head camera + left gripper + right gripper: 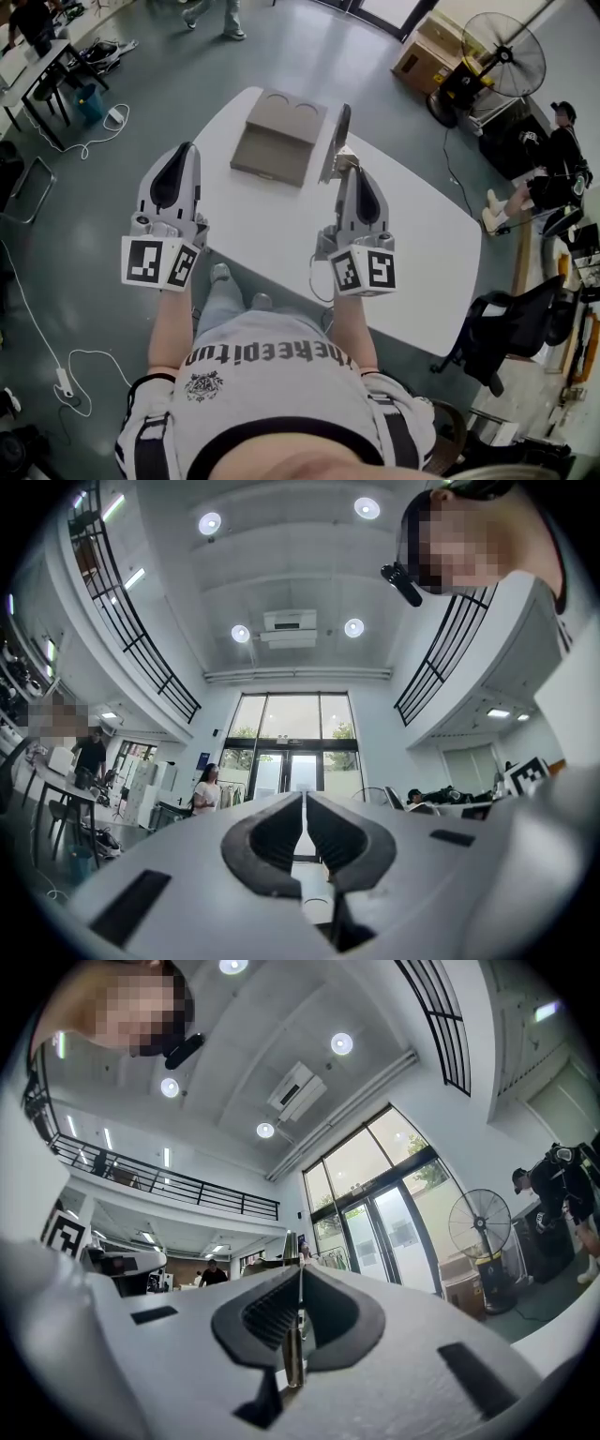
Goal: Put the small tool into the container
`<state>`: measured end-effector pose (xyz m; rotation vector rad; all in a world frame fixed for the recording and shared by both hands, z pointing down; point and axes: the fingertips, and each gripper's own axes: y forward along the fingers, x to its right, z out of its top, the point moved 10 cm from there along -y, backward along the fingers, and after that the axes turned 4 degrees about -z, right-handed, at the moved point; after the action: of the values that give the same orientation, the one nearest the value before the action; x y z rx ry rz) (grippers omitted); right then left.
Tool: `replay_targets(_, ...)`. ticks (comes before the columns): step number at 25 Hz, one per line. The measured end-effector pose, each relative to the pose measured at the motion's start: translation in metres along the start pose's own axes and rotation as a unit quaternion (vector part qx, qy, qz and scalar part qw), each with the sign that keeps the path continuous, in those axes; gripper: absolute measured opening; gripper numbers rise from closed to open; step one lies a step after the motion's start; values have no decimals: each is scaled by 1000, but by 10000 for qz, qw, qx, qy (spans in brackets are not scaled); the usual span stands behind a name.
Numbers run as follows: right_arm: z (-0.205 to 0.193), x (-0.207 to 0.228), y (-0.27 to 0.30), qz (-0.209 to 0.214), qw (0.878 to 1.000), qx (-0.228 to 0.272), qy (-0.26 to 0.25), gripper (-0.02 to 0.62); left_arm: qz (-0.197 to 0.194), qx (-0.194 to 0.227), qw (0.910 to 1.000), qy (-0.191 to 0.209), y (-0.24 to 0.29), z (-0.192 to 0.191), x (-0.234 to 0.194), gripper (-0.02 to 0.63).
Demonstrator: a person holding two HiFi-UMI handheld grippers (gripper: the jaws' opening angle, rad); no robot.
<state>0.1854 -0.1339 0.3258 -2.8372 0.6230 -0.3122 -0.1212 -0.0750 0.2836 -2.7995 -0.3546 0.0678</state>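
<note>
Grey-white plastic shells with dark padded jaws form both hand-held grippers.

**Right hand-held gripper** (351, 171)
- State: in the right gripper view the hand-held gripper (300, 1279) has its jaws pressed together on the small tool (292, 1358), a thin metal strip seen edge-on between the pads.
- Pose: the bare right forearm reaches straight forward from the torso. The marker cube faces the head camera and the jaw tips point away from the person, over the desk (412, 234).

**Small tool** (337, 139)
- Location: clamped at its near end in the right jaws and held above the desk.
- Axis: the long axis continues the line of the jaws, running away from the person and leaning slightly to the right in the head view.
- The free end projects past the jaw tips and lies just beside the right edge of the container (279, 136). Whether the two touch cannot be told.

**Left hand-held gripper** (181, 152)
- State: in the left gripper view the hand-held gripper (305, 803) has its jaws closed against each other with nothing between them.
- Pose: the left forearm runs roughly parallel to the right one, with the jaw tips pointing forward at the desk's left edge.

**Container**
- A flat brown box lying on the white desk, ahead of and between the two hand-held grippers.
</note>
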Motion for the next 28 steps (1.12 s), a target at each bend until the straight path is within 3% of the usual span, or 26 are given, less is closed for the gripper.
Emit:
replay_targets(17,-28,-16,85,-607,9978,6,-276,8,-695,-63,9973,-239,93,-34,-82,14)
replay_targets(28,-65,-25,134,-1087,9921,-357,-516,8,-1371,-243,9896,-350,157,-64,-126,14)
